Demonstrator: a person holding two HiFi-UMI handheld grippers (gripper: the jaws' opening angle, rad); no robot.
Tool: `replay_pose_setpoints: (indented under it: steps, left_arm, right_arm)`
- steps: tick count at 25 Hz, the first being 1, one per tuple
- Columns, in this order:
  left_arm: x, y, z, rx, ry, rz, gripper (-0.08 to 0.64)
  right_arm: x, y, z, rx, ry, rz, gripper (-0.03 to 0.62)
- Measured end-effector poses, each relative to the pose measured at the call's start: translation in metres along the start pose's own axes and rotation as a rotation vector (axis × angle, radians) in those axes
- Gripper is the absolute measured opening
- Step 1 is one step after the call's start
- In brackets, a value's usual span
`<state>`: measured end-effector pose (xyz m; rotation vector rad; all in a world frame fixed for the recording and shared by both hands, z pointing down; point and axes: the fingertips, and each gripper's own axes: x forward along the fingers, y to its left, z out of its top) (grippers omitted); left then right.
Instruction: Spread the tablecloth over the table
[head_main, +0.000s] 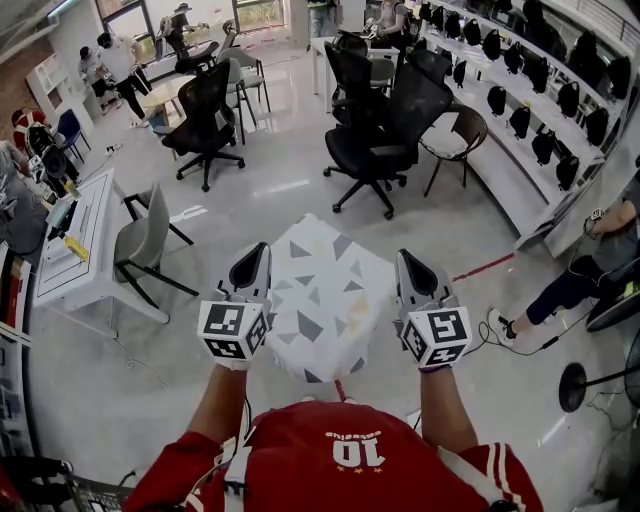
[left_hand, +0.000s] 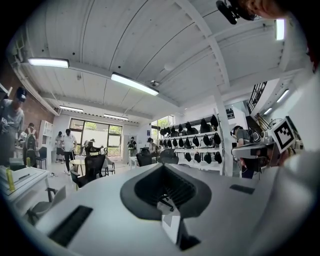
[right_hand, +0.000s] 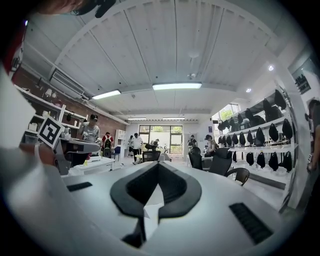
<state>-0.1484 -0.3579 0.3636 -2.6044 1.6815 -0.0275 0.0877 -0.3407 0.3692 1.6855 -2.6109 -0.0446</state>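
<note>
Office floor (head_main: 300, 195) | tablecloth (head_main: 320, 300) | left hand-held gripper (head_main: 254, 264), right hand-held gripper (head_main: 411, 268) both clamped on its edge

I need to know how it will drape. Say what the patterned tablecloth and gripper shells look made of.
The tablecloth: probably thin fabric, matte white with grey triangles; it hangs in soft folds. Shells of the left gripper and right gripper: likely moulded plastic, smooth and pale grey with a faint sheen.

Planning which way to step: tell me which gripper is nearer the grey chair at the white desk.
Left. The left gripper grips the tablecloth just right of the grey chair in the head view. The right gripper grips its far side, farther away.
</note>
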Motion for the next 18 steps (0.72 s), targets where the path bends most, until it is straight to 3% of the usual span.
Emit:
replay_pose_setpoints:
  steps: [18]
  left_arm:
    - [0.003, 0.001, -0.003, 0.009, 0.011, 0.007, 0.009]
  right_arm:
    - [0.001, -0.015, -0.009, 0.018, -0.008, -0.030, 0.014]
